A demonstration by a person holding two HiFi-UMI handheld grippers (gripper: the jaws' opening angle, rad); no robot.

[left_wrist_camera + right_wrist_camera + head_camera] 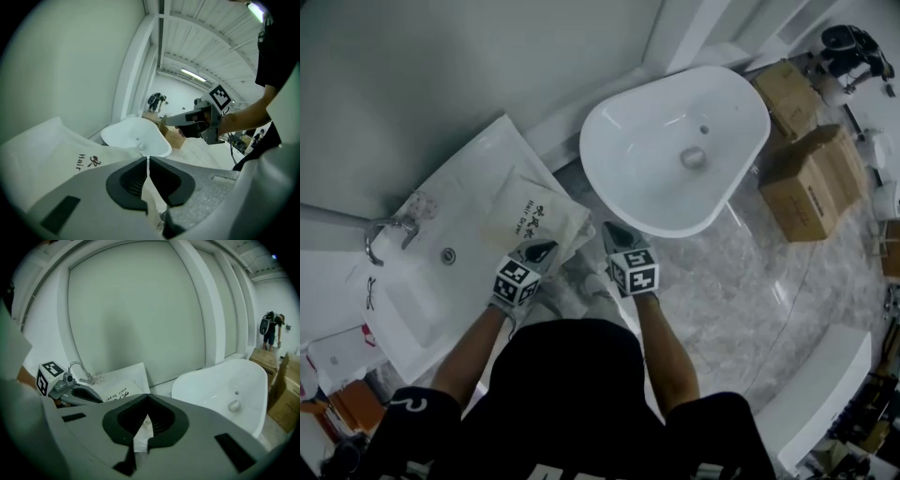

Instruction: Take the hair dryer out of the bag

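**White cloth bag unopened, both tools closed**

White bag (528,216) lies flat on the counter (483,155); the dryer is presumably inside, unseen. Left gripper (546,248) and right gripper (613,231) hover at its near edge, jaws together, empty. Recommended: open jaws, pin one side, spread the mouth.

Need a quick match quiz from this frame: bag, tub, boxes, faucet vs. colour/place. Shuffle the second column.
Things:
1. bag
2. tub
3. boxes
4. faucet

Descriptions:
a. brown, on the floor to the right of the tub
b. cream with dark lettering, lying on the counter
c. white, oval, drain showing inside
d. chrome, curved, at the sink's edge

Pairs: 1-b, 2-c, 3-a, 4-d
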